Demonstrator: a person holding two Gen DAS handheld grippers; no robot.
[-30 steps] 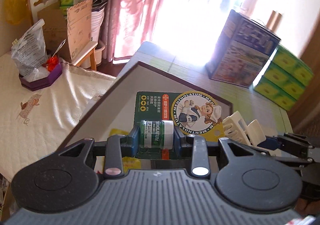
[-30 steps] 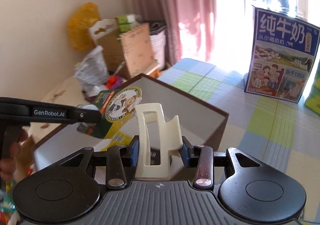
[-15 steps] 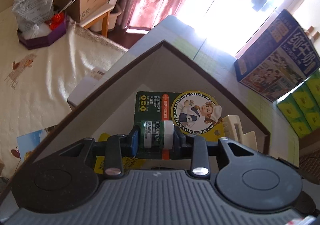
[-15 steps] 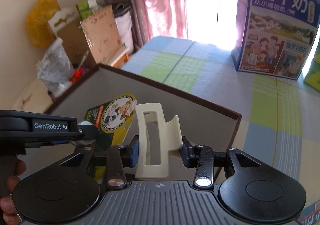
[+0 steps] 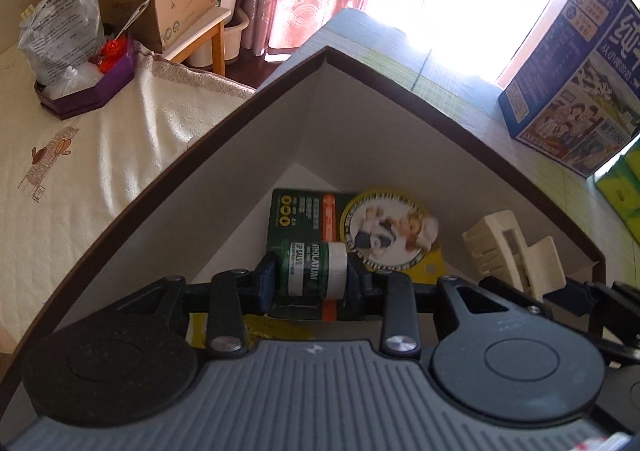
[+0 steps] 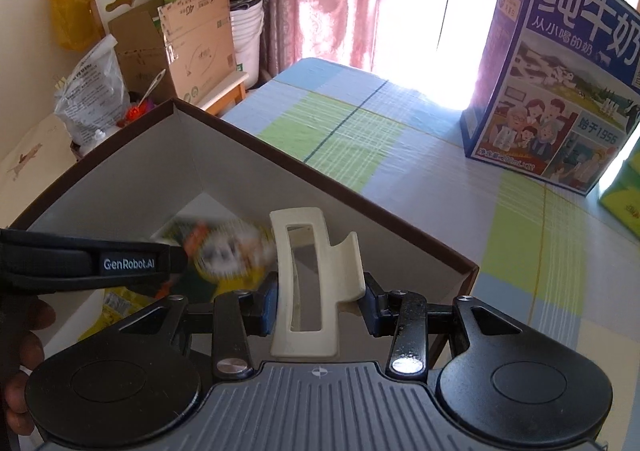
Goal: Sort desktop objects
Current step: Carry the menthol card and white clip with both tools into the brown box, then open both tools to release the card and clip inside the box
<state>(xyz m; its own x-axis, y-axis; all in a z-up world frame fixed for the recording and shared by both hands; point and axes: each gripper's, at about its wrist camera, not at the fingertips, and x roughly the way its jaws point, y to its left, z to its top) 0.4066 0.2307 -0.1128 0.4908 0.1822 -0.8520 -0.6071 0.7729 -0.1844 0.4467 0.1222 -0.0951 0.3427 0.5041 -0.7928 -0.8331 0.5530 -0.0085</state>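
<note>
My left gripper (image 5: 311, 278) is shut on a green lip salve tube on its printed card (image 5: 312, 275), held low inside a brown-rimmed cardboard box (image 5: 360, 75) with grey inner walls. My right gripper (image 6: 318, 301) is shut on a cream hair claw clip (image 6: 316, 283), also over the box (image 6: 360, 203). In the left wrist view the claw clip (image 5: 516, 251) shows at the right, inside the box. In the right wrist view the left gripper's black arm (image 6: 92, 263) crosses from the left, with the salve card (image 6: 224, 251) blurred beyond it. Yellow packaging (image 5: 256, 325) lies on the box floor.
A blue milk carton box (image 6: 560, 83) stands on the checked tablecloth (image 6: 400, 131) at the back right, with green boxes (image 5: 624, 187) beside it. Left of the table are a cream cloth-covered surface (image 5: 80, 155), a purple tray with a bag (image 5: 84, 87) and cardboard boxes (image 6: 188, 47). A hand (image 6: 20, 355) shows at lower left.
Both grippers have sunk into the box with their loads; the box rim has risen in both views. The salve card looks blurred now in the right wrist view.
</note>
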